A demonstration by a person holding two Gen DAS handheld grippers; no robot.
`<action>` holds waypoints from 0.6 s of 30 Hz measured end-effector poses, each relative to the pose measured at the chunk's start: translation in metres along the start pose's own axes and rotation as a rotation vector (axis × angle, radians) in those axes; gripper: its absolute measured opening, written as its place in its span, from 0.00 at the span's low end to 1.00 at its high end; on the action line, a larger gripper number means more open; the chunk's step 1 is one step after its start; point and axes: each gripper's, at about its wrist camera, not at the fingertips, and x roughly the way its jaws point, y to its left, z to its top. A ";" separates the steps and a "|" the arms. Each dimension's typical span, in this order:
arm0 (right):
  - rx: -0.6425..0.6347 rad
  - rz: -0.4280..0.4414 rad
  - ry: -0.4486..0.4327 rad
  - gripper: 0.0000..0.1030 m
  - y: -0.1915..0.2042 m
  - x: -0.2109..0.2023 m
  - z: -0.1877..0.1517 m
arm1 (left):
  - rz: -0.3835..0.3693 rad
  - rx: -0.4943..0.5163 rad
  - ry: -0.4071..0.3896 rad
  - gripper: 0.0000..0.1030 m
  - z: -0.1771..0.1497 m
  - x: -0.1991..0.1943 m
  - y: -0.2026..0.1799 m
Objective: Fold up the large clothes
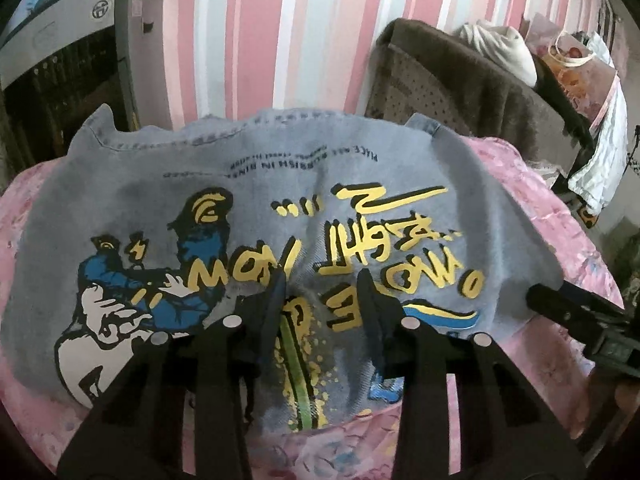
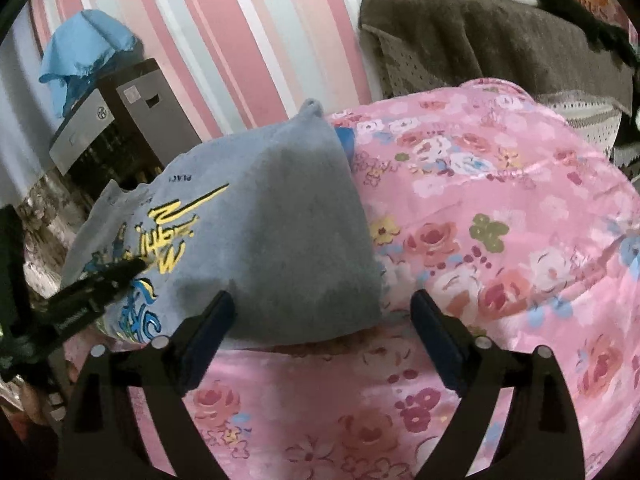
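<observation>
A large pale-blue denim garment (image 1: 256, 184) lies spread on a pink floral bedspread (image 2: 500, 208), its printed side up: yellow graffiti lettering edged in black, a blue-and-white cartoon figure at about nine o'clock in the left wrist view, a green stripe with yellow spatter near six o'clock, and small dark lines of text below a stitched hem at twelve o'clock. In the right wrist view a plain grey-blue panel of it is folded over, its lower edge lifted slightly off the bedspread. The left gripper (image 1: 324, 280) points down onto the print at the middle of the garment, its fingers partly closed with a ridge of denim bunched between them; whether the pads actually pinch the cloth cannot be told. The right gripper (image 2: 322, 300) stands wide open at six o'clock in its own view, one finger (image 2: 212, 320) over the folded panel's lower edge, the other over the bedspread, nothing held. Behind is a pink-striped wall (image 1: 320, 32).
</observation>
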 end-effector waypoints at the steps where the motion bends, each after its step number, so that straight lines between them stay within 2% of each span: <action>1: 0.010 0.007 0.008 0.88 0.000 0.002 -0.001 | 0.005 0.002 0.000 0.34 0.000 0.001 -0.001; 5: 0.031 0.020 0.016 0.88 0.001 0.004 -0.002 | 0.026 0.020 -0.002 0.34 -0.003 0.004 -0.004; 12: 0.006 0.018 0.028 0.87 0.015 0.012 0.000 | 0.019 0.010 0.000 0.34 -0.002 0.005 -0.003; 18: -0.014 0.021 0.028 0.80 0.023 0.021 0.008 | 0.019 0.010 0.000 0.34 -0.002 0.005 -0.003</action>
